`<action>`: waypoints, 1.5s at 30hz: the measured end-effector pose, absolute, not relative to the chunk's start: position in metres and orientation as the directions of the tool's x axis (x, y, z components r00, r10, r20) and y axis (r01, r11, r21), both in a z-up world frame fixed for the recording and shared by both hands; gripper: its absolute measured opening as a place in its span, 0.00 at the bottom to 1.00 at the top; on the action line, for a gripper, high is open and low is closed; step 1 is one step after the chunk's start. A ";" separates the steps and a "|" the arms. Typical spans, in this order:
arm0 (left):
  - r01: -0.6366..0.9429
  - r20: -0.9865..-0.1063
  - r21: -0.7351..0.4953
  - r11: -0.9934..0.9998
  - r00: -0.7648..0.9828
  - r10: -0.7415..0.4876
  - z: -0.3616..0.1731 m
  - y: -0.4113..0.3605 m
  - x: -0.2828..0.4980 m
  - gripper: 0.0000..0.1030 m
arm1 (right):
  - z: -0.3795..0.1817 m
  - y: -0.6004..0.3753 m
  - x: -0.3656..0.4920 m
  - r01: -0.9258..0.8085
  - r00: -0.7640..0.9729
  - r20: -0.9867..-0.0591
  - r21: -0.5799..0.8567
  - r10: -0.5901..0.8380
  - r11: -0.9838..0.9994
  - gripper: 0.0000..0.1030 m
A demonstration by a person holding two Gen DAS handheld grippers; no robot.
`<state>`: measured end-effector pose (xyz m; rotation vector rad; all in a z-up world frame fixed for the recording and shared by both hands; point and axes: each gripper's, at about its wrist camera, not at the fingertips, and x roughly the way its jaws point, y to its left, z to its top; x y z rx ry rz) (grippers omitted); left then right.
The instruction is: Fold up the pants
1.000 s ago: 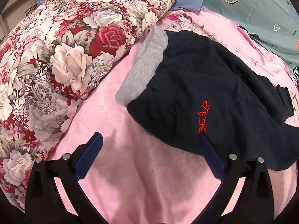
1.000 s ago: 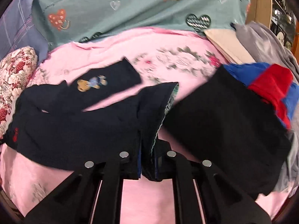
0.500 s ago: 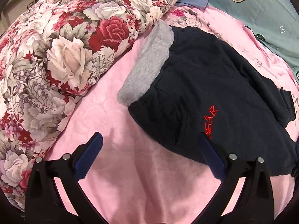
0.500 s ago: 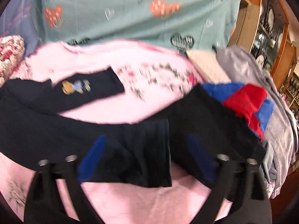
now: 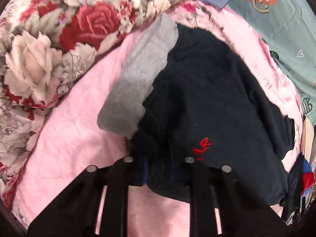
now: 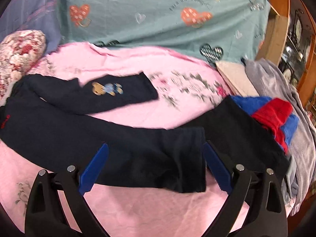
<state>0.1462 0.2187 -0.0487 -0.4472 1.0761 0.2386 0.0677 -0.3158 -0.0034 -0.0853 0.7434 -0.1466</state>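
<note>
Dark navy pants (image 5: pixel 207 102) lie spread on the pink blanket, with a grey inside-out waistband (image 5: pixel 142 75) and red lettering (image 5: pixel 203 148) near the hip. My left gripper (image 5: pixel 159 169) is shut on the near edge of the pants just below the waistband. In the right wrist view the pants (image 6: pixel 118 144) stretch across the bed. One leg with a bear print (image 6: pixel 106 90) lies further back. My right gripper (image 6: pixel 155 165) stands open, its blue pads either side of the near leg's cuff (image 6: pixel 185 158).
A floral quilt (image 5: pixel 49 49) bulges at the left of the bed. A teal heart-print sheet (image 6: pixel 158 19) lies behind. A black garment (image 6: pixel 237 128), red and blue clothes (image 6: pixel 276 114) and a grey one (image 6: pixel 286 90) pile at the right, by a wooden cabinet (image 6: pixel 280 19).
My left gripper moved forward and shut on the pants' edge near the waistband. My right gripper let go of the leg cuff and opened; that leg now lies stretched flat.
</note>
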 end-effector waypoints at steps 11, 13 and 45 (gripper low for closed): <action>-0.383 -0.888 -0.241 0.892 0.457 -0.044 -0.062 0.209 0.161 0.20 | -0.015 -0.360 0.059 0.215 0.674 -0.714 -0.054 -0.188 0.975 0.94; -0.384 -0.882 -0.228 0.895 0.471 -0.022 -0.053 0.207 0.157 0.14 | -0.016 -0.364 0.060 0.236 0.662 -0.714 -0.087 -0.226 0.968 0.94; -0.376 -0.862 -0.262 0.889 0.505 -0.041 -0.048 0.199 0.134 0.06 | -0.054 -0.410 0.108 0.276 0.578 -0.813 0.119 -0.067 0.954 0.54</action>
